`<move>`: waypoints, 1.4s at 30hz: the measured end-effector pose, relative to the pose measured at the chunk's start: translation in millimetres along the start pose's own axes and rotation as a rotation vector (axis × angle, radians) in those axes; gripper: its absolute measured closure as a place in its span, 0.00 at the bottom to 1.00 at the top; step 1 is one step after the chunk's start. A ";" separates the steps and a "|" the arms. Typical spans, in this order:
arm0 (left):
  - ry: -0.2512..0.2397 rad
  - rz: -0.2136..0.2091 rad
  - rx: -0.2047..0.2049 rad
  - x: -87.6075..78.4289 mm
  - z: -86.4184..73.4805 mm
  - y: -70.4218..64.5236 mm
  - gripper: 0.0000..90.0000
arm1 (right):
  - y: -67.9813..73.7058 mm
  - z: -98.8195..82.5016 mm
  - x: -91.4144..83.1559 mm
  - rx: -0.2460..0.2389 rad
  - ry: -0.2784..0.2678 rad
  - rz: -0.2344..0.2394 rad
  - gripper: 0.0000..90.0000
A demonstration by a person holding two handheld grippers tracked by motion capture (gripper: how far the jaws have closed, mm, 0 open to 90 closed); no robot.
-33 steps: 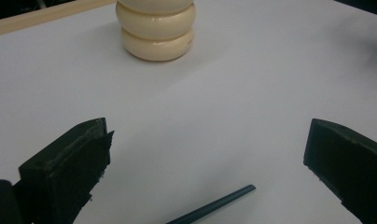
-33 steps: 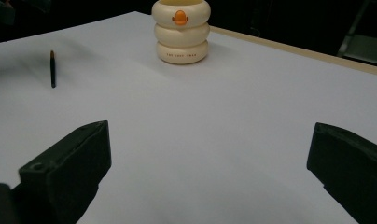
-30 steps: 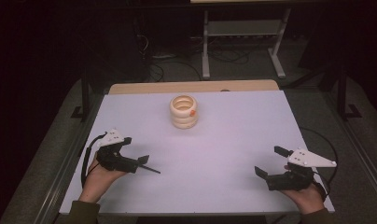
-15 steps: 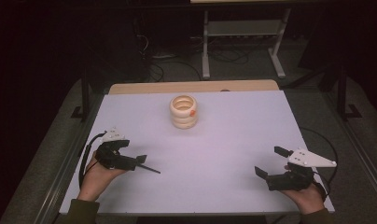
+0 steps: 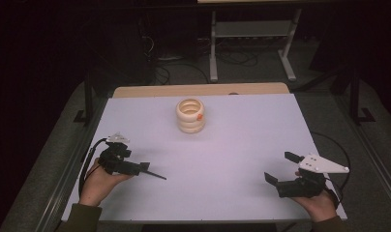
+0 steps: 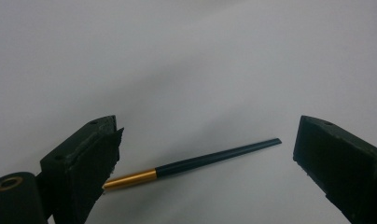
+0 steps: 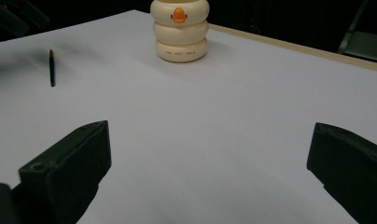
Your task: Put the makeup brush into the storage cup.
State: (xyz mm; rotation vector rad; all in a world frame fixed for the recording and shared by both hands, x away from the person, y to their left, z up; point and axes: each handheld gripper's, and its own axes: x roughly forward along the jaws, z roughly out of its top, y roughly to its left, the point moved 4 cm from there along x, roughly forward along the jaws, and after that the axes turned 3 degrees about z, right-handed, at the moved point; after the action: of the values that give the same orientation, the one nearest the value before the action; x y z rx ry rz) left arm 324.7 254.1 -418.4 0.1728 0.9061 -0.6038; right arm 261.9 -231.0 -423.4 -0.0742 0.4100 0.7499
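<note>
Left gripper (image 6: pixel 203 154): jaws wide, just narrowing slightly, pads touching nothing; a dark brush (image 6: pixel 196 162) with a gold ferrule lies flat on the white table (image 5: pixel 242 145) between them. Right gripper (image 5: pixel 284 168): spread wide, empty, resting near the table's right edge. Cream ringed holder (image 5: pixel 190 116) stands upright, well apart; advisable to centre the jaws across the handle, close squarely, lift level.

Matt dark brush (image 6: pixel 214 157) with glossy brass-like ferrule (image 6: pixel 130 179)
</note>
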 end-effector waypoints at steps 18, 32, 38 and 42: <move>0.117 0.018 -0.098 2.9 -4.3 9.6 0.24 | -1.0 -1.5 0.1 -0.001 0.005 -0.001 0.00; 0.180 0.035 -0.173 13.5 -10.1 13.6 0.32 | -0.8 -2.1 0.1 0.004 0.009 0.002 0.00; 0.210 0.049 -0.189 15.2 -13.1 15.1 0.35 | -1.2 -2.3 -0.3 0.005 0.009 0.004 0.00; 0.225 0.047 -0.202 16.0 -15.2 16.2 0.37 | -1.1 -2.6 -0.9 0.008 0.010 0.003 0.00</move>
State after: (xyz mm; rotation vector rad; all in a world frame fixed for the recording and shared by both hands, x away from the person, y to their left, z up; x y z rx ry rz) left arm 330.7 266.6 -442.0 0.0802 1.1713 -0.4512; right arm 261.2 -232.9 -425.6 -0.0699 0.4226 0.7511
